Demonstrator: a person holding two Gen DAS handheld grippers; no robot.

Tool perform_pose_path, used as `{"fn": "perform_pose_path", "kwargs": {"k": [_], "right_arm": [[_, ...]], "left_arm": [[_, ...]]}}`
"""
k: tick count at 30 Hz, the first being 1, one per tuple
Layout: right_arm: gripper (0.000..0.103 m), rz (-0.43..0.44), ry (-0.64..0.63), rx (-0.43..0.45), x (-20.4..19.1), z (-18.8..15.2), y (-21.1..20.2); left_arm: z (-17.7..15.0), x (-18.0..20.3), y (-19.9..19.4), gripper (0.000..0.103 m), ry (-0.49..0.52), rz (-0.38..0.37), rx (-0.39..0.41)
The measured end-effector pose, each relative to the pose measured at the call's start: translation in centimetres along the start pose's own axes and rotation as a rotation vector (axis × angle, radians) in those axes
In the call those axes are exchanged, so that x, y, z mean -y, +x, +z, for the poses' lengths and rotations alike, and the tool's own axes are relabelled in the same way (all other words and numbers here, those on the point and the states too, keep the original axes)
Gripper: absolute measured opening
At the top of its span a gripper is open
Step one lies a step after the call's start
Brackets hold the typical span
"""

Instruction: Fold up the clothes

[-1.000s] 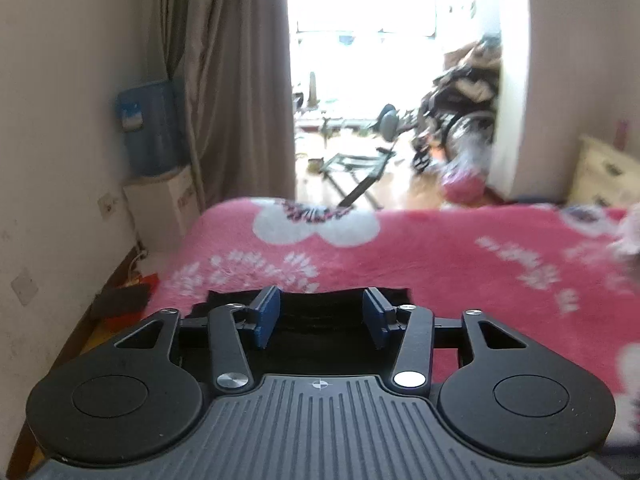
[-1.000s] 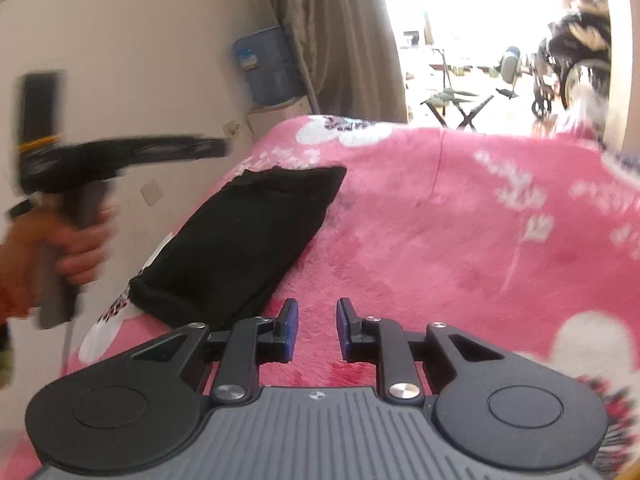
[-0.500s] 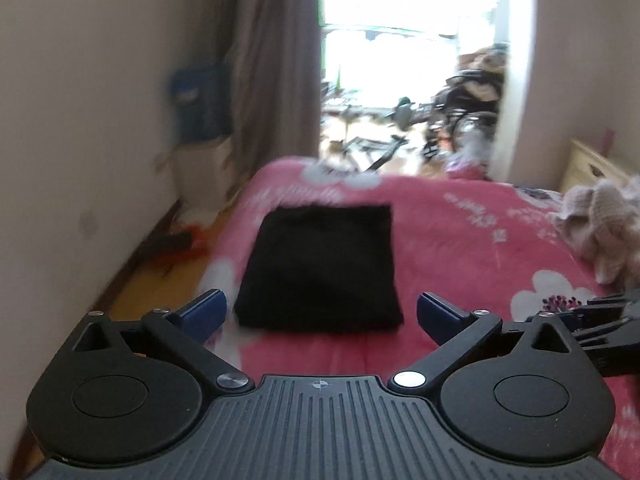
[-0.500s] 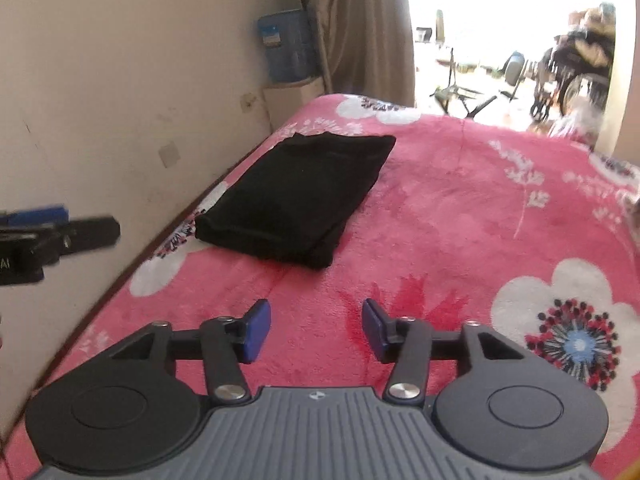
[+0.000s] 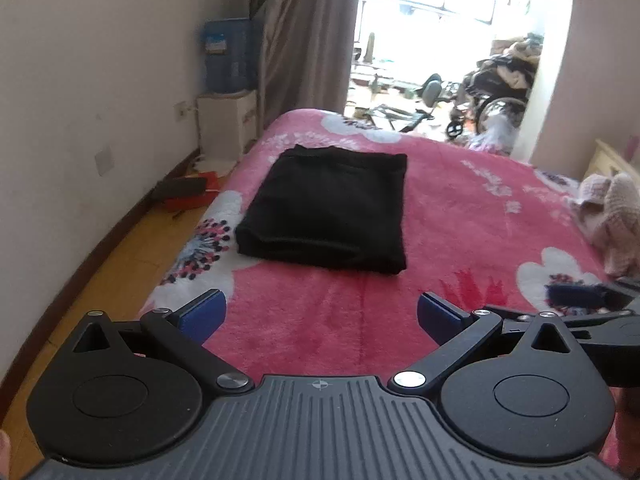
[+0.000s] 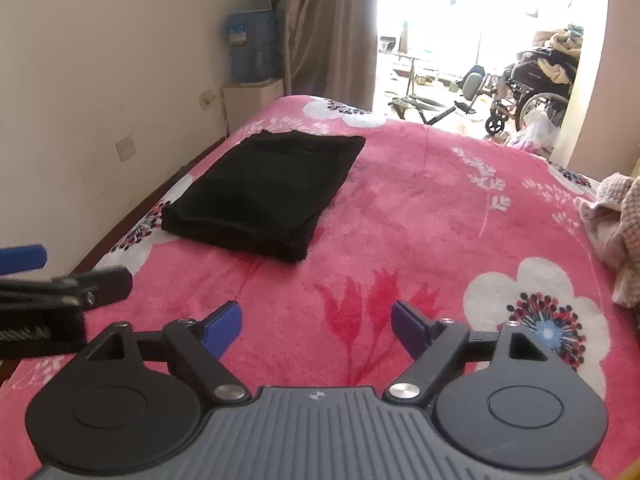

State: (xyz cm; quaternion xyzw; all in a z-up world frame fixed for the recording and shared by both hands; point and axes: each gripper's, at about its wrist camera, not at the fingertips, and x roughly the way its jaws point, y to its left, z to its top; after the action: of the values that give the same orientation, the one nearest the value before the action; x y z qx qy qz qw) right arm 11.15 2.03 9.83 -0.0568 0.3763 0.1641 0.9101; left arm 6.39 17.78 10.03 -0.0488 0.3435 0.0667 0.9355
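Note:
A black garment [image 5: 328, 208] lies folded into a flat rectangle on the pink flowered blanket [image 5: 460, 208], near the bed's left side. In the right wrist view the same black garment [image 6: 264, 192] sits ahead and to the left. My left gripper [image 5: 320, 314] is open, held back from the garment's near edge with nothing between its blue pads. My right gripper [image 6: 316, 326] is open too, over bare blanket [image 6: 400, 220], also holding nothing. A crumpled pale pink knitted garment [image 5: 608, 216] lies at the bed's right edge, and the pink garment [image 6: 612, 228] shows in the right wrist view as well.
The wall [image 5: 80, 100] runs close along the bed's left side, with a strip of wooden floor [image 5: 100, 272] between. A water dispenser [image 5: 228, 92] stands at the far left corner beside a curtain [image 5: 304, 32]. A wheelchair [image 5: 496, 92] stands beyond the bed's foot.
Both grippers have pulled back from the black garment and opened wide. The left gripper, which was right at the garment a second ago, now stands well clear of it.

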Motion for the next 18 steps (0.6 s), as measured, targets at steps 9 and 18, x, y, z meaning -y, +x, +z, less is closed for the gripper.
{"fn": "perform_pose_path", "kwargs": {"k": [9, 18], "right_arm": [[0.089, -0.064, 0.060, 0.001, 0.0, 0.2, 1.0], [0.093, -0.115, 0.033, -0.007, -0.6, -0.4, 1.2]], "left_arm": [[-0.7, -0.2, 0.6, 0.103, 0.015, 0.130, -0.002], [-1.2, -0.8, 1.1, 0.103, 0.017, 0.147, -0.045]]}}
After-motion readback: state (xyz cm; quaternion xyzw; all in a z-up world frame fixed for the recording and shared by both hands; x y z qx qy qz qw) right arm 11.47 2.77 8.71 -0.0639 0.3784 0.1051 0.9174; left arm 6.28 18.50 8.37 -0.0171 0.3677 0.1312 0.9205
